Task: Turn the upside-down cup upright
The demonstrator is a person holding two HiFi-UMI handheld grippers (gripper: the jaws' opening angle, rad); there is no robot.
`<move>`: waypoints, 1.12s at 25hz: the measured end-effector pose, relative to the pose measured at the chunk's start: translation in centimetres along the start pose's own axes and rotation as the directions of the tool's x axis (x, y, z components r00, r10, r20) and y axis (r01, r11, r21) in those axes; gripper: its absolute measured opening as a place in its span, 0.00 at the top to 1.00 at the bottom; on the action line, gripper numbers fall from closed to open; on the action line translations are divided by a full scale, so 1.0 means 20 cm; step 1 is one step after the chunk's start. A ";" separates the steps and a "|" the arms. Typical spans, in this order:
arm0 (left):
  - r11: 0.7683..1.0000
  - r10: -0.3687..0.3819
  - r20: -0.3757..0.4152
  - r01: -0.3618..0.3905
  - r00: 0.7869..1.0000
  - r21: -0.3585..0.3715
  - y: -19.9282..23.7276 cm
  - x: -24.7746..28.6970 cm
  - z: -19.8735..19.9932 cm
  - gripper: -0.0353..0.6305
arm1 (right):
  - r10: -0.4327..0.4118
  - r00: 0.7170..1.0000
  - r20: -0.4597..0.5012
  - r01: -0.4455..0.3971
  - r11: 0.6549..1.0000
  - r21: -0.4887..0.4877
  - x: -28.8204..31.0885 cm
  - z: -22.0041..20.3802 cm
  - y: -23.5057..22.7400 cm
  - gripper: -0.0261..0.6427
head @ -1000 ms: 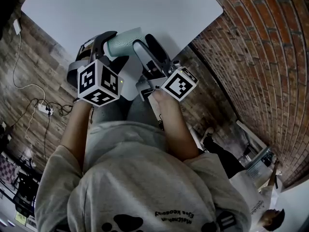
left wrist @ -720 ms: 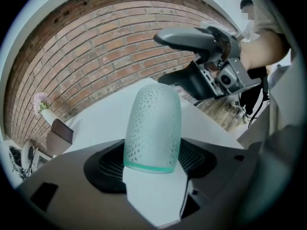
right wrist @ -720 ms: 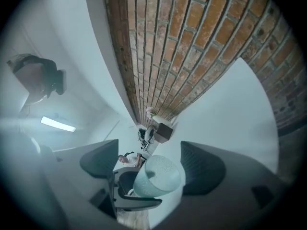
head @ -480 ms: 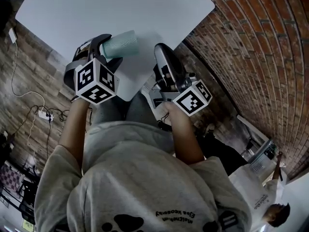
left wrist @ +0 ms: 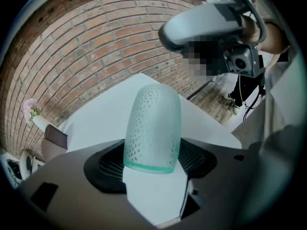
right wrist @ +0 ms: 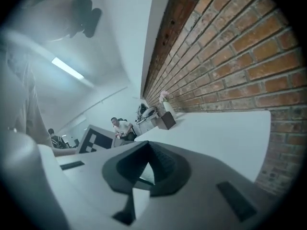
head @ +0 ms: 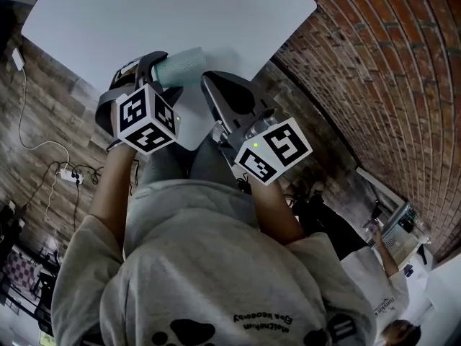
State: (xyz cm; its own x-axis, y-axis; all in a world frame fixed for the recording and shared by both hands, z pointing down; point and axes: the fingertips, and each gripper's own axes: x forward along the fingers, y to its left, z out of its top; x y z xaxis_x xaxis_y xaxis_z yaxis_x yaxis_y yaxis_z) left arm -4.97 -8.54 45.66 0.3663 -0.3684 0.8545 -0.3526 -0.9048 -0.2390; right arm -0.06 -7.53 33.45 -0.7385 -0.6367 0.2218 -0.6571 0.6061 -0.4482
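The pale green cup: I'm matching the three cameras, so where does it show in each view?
Head view: the cup lies tilted at upper centre-left, over the near corner of the white table.
Left gripper view: dead centre, clamped in the left tongs, green-banded end toward the camera.
Right gripper view: not in it.
Shared landmark: the white table beside the brick wall, seen in all three.

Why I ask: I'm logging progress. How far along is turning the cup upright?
Done: the left tongs grip the cup, which is held tilted over the table. In hand: the turn itself; the right tongs have just closed on nothing. Left: finishing the turn, standing the cup mouth-up on the table and letting go.
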 end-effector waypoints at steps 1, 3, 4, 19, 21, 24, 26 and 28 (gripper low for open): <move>1.000 -0.007 -0.009 0.008 1.000 0.004 0.00 0.00 0.00 0.46 | 0.001 1.000 -0.006 -0.001 1.000 0.000 0.01 -0.01 0.01 0.95; 1.000 -0.020 -0.026 0.021 0.999 0.014 0.00 0.00 -0.01 0.46 | 0.001 1.000 -0.011 0.000 1.000 0.015 0.02 -0.03 0.02 0.95; 0.999 -0.024 -0.036 0.025 0.999 0.022 0.00 0.00 -0.01 0.46 | -0.003 1.000 -0.013 0.003 1.000 0.026 0.02 -0.04 0.01 0.95; 0.992 -0.048 -0.134 0.063 0.990 0.110 -0.03 0.00 -0.03 0.46 | -0.144 0.974 -0.175 0.135 0.989 -0.064 0.08 -0.21 -0.08 0.95; 0.992 -0.047 -0.130 0.062 0.990 0.111 -0.03 0.00 -0.01 0.46 | -0.156 0.970 -0.188 0.145 0.987 -0.070 0.09 -0.22 -0.10 0.95; 0.991 -0.050 -0.128 0.064 0.991 0.114 -0.03 0.00 0.00 0.46 | -0.174 0.964 -0.198 0.164 0.984 -0.068 0.08 -0.25 -0.12 0.95; 0.991 -0.052 -0.133 0.067 0.990 0.118 -0.04 0.00 0.00 0.46 | -0.186 0.961 -0.205 0.175 0.982 -0.070 0.08 -0.26 -0.14 0.95; 0.990 -0.054 -0.134 0.070 0.990 0.119 -0.04 0.00 0.00 0.46 | -0.194 0.958 -0.211 0.183 0.981 -0.068 0.09 -0.27 -0.16 0.95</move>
State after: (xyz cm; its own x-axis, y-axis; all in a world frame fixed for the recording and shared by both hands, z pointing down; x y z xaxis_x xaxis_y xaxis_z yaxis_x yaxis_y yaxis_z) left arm -4.65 -7.74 45.78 0.2664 -0.2870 0.9201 -0.2212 -0.9474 -0.2314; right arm -0.03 -7.98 40.03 -0.6121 -0.6269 0.4820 -0.7901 0.5104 -0.3396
